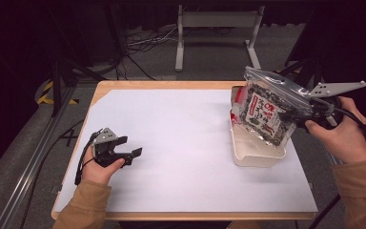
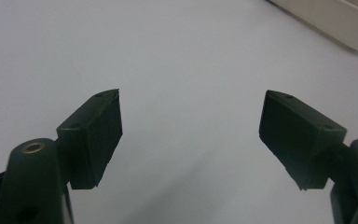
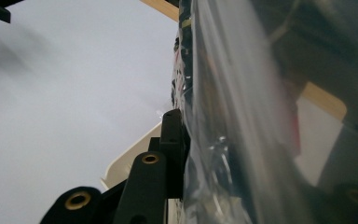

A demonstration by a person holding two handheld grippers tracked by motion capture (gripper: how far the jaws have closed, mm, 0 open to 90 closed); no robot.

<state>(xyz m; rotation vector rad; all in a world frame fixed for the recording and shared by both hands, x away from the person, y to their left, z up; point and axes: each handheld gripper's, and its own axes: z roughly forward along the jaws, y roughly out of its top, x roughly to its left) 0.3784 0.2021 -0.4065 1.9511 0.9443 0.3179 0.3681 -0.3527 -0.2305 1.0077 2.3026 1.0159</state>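
**Snack bag held over the tray, left gripper parked**

So here's where things stand. The right gripper (image 1: 293,116) has its fingers pinching a clear plastic bag (image 1: 266,110) with dark contents and a red-and-white label. From the high view the bag is tilted, top edge leaning toward the far right corner of the bench (image 1: 124,86), and its lower end hangs into or just above the white tray (image 1: 257,156) — can't tell whether it actually touches the tray. The tray sits near the right edge of the bench, on the white sheet (image 1: 171,143) that covers most of the wooden top.

In the right gripper view one black finger (image 3: 173,140) presses flat against the crinkly plastic, and the other is only a dark blur behind the film. A corner of the tray peeks out right behind that finger.

The left gripper (image 1: 124,152) rests low near the left edge of the bench, well apart from the tray and the bag. Its fingers (image 2: 95,135) are spread wide with nothing between them, just bare white sheet underneath. The left gripper view catches a bit of the tray's rim (image 2: 335,23) in its top right corner.
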